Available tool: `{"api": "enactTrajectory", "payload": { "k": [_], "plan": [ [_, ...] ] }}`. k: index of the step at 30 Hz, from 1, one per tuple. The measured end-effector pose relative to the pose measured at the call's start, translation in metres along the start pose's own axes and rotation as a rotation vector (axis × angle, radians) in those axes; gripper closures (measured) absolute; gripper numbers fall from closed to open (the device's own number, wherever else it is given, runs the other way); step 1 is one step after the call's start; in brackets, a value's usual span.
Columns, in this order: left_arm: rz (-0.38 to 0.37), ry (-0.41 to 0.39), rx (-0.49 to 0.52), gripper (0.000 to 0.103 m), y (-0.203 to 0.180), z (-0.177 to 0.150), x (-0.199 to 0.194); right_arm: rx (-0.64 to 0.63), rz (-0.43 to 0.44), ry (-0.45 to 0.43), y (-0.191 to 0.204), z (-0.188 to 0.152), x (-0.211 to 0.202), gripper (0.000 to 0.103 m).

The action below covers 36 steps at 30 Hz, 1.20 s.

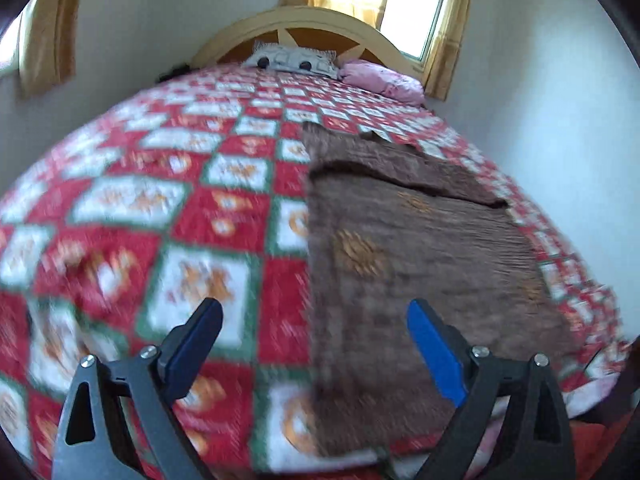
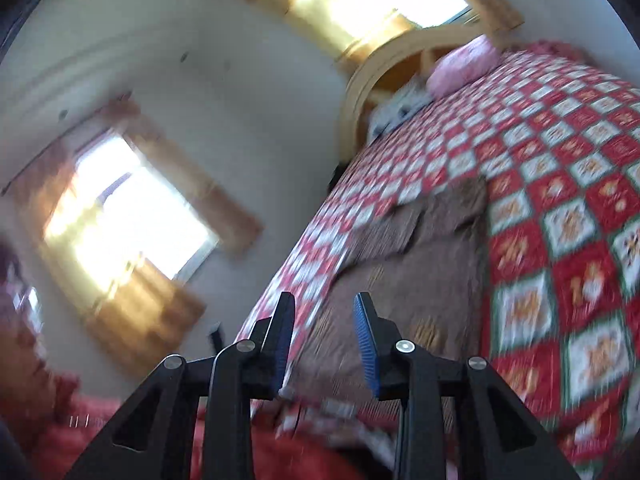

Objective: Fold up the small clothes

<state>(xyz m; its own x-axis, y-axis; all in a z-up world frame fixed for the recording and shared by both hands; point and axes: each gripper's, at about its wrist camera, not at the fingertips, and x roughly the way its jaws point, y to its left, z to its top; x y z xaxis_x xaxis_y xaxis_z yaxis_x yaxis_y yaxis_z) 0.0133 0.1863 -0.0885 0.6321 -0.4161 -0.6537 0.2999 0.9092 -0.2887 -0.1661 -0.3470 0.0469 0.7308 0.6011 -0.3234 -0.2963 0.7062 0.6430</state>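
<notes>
Jaws of the left gripper (image 1: 314,308) and right gripper (image 2: 324,304) are held apart, empty, above the brown garment (image 1: 420,248) spread on the checked bedspread (image 1: 168,184).

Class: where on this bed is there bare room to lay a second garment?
Free: the checked bedspread left of the brown cloth, up to the pillows. Crowded: the right side, where the cloth nearly reaches the bed's edge.

A home bedroom: quilted bed (image 1: 160,208), pillows (image 1: 384,80), wooden headboard (image 1: 320,24), curtained windows (image 2: 132,216).
</notes>
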Motion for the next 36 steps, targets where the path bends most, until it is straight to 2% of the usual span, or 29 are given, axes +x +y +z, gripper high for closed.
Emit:
{"api": "enactTrajectory", "payload": {
  "k": [1,4,5,8,11,13,15,19,22,24,25,26,28,29,30,31,32,33,34,36],
  "plan": [
    [-0.014,0.011,-0.016,0.007,0.002,-0.004,0.001,-0.032,-0.029,0.013,0.005,-0.006,-0.002,0.069],
    [-0.014,0.076,-0.023,0.007,-0.002,-0.012,0.010,-0.093,-0.252,0.045,0.004,-0.030,0.001,0.046],
    [-0.015,0.083,-0.008,0.007,-0.005,-0.014,0.013,-0.100,-0.330,0.065,-0.003,-0.039,0.014,0.046],
    [0.031,0.090,0.046,0.007,-0.015,-0.022,0.019,-0.055,-0.436,0.110,-0.032,-0.061,0.045,0.046],
    [0.031,0.127,0.037,0.007,-0.013,-0.032,0.026,-0.022,-0.503,0.204,-0.059,-0.082,0.080,0.048],
    [0.025,0.145,0.024,0.007,-0.010,-0.037,0.029,-0.061,-0.559,0.271,-0.065,-0.097,0.094,0.056],
    [0.021,0.173,0.014,0.007,-0.008,-0.043,0.034,-0.090,-0.606,0.300,-0.068,-0.104,0.107,0.057],
    [0.030,0.165,0.025,0.007,-0.010,-0.049,0.036,-0.050,-0.611,0.305,-0.077,-0.109,0.114,0.057],
    [0.048,0.166,0.053,0.009,-0.014,-0.051,0.037,-0.078,-0.593,0.304,-0.075,-0.110,0.122,0.057],
    [0.080,0.170,0.098,0.018,-0.021,-0.053,0.036,-0.096,-0.560,0.328,-0.070,-0.111,0.129,0.057],
    [0.100,0.175,0.121,0.025,-0.024,-0.053,0.037,-0.120,-0.565,0.337,-0.065,-0.113,0.133,0.061],
    [0.109,0.176,0.132,0.031,-0.025,-0.053,0.037,-0.143,-0.579,0.347,-0.063,-0.114,0.135,0.073],
    [0.096,0.178,0.129,0.040,-0.025,-0.052,0.035,-0.157,-0.598,0.359,-0.065,-0.114,0.134,0.087],
    [0.091,0.178,0.120,0.046,-0.023,-0.051,0.034,-0.122,-0.581,0.360,-0.070,-0.112,0.130,0.095],
    [0.093,0.179,0.119,0.049,-0.023,-0.051,0.034,-0.092,-0.565,0.357,-0.074,-0.111,0.128,0.096],
    [0.095,0.178,0.120,0.060,-0.022,-0.050,0.034,-0.050,-0.543,0.348,-0.079,-0.110,0.124,0.097],
    [0.085,0.180,0.113,0.078,-0.021,-0.048,0.034,-0.002,-0.520,0.341,-0.084,-0.109,0.120,0.098],
    [0.054,0.189,0.096,0.086,-0.020,-0.047,0.033,0.020,-0.509,0.340,-0.085,-0.108,0.119,0.098],
    [0.015,0.210,0.066,0.092,-0.019,-0.045,0.033,0.053,-0.483,0.334,-0.087,-0.106,0.115,0.098],
    [-0.006,0.221,0.040,0.093,-0.017,-0.042,0.032,0.112,-0.406,0.302,-0.085,-0.099,0.107,0.098]
  ]
}}
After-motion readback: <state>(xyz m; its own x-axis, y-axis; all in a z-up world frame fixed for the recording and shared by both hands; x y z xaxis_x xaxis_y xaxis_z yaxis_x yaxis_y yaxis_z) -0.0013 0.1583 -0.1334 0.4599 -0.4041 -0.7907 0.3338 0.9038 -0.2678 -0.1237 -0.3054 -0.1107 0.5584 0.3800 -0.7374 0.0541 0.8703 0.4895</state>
